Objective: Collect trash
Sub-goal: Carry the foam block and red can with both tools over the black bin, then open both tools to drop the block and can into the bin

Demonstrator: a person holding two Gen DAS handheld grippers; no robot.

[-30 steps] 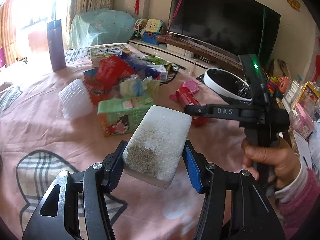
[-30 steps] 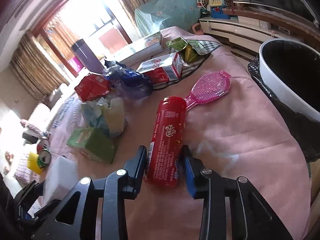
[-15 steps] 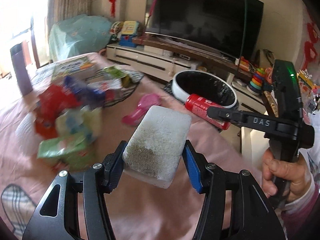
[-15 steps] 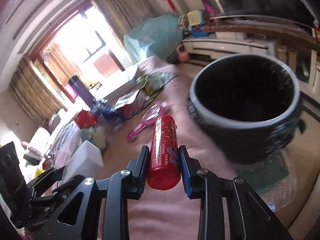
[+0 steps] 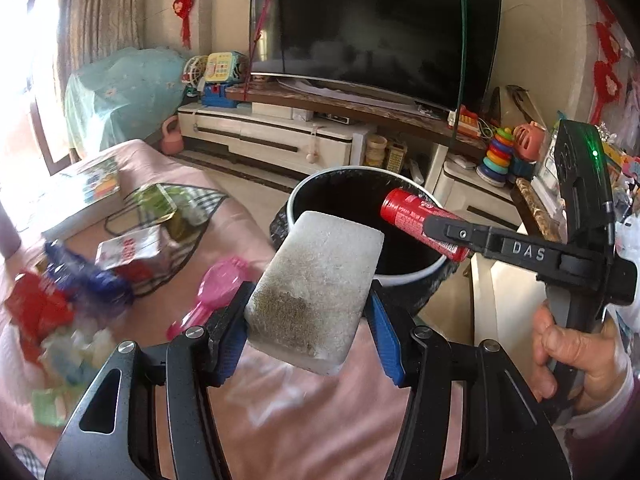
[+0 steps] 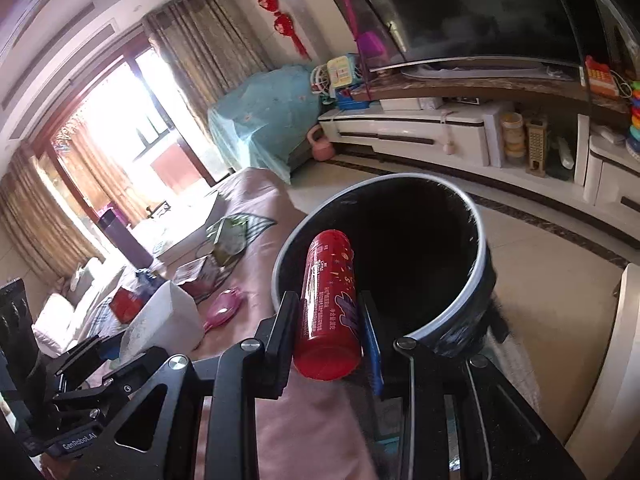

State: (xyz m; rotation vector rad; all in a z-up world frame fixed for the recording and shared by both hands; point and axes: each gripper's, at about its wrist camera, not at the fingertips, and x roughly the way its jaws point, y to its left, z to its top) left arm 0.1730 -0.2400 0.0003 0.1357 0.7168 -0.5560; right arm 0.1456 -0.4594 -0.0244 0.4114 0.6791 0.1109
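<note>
My left gripper (image 5: 308, 316) is shut on a white foam block (image 5: 320, 288) with a dirty brown patch, held above the pink table's edge, just short of the bin. My right gripper (image 6: 330, 316) is shut on a red can (image 6: 330, 304) and holds it over the rim of the black trash bin (image 6: 476, 264). In the left wrist view the red can (image 5: 416, 220) hangs over the bin's (image 5: 400, 276) mouth, at the tip of the right gripper (image 5: 436, 228). The foam block (image 6: 164, 324) also shows in the right wrist view, low left.
On the pink tablecloth (image 5: 280, 408) lie a pink brush (image 5: 212, 292), a red-white carton (image 5: 128, 252), green packets (image 5: 156, 204), blurred wrappers (image 5: 44, 316) and a book (image 5: 80, 196). A TV (image 5: 372, 28) on a white cabinet (image 5: 272, 140) stands behind the bin.
Both grippers have swung right from the table's clutter to the bin. The red can was lifted off the table and now hangs over the bin's mouth. The foam block stays gripped.
</note>
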